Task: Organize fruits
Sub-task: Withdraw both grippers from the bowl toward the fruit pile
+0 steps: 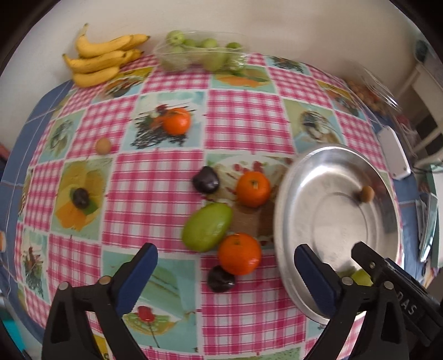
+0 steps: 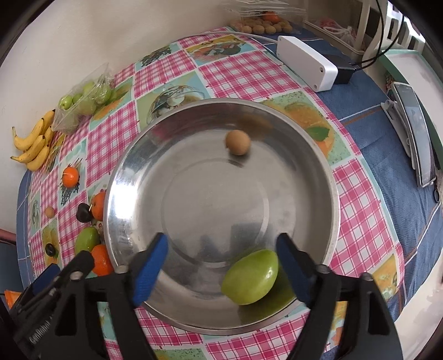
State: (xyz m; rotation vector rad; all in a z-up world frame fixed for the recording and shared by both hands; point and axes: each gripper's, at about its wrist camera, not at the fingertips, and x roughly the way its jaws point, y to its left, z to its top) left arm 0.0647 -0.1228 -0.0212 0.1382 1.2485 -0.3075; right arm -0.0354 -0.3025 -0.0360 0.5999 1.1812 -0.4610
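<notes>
A steel bowl (image 2: 329, 177) sits on the checked tablecloth; it also shows in the left wrist view (image 1: 288, 199). In it lie a green mango (image 2: 250, 277) and a small brown round fruit (image 2: 238, 142). My right gripper (image 2: 221, 257) is open and empty, just above the bowl with the mango between its fingers' line. My left gripper (image 1: 225, 263) is open and empty above an orange (image 1: 239, 253), a green mango (image 1: 207, 227) and a dark plum (image 1: 221, 279). Another orange (image 1: 253, 188), a plum (image 1: 206, 180), a far orange (image 1: 177, 120), a plum (image 1: 80, 198) and a small brown fruit (image 1: 103, 145) lie loose.
Bananas (image 1: 102, 59) and a clear box of green fruits (image 1: 199, 54) sit at the far edge by the wall. A white power box (image 2: 307, 63), a phone on a stand (image 2: 415, 133) and a tray of small brown fruits (image 2: 263, 26) are on the right.
</notes>
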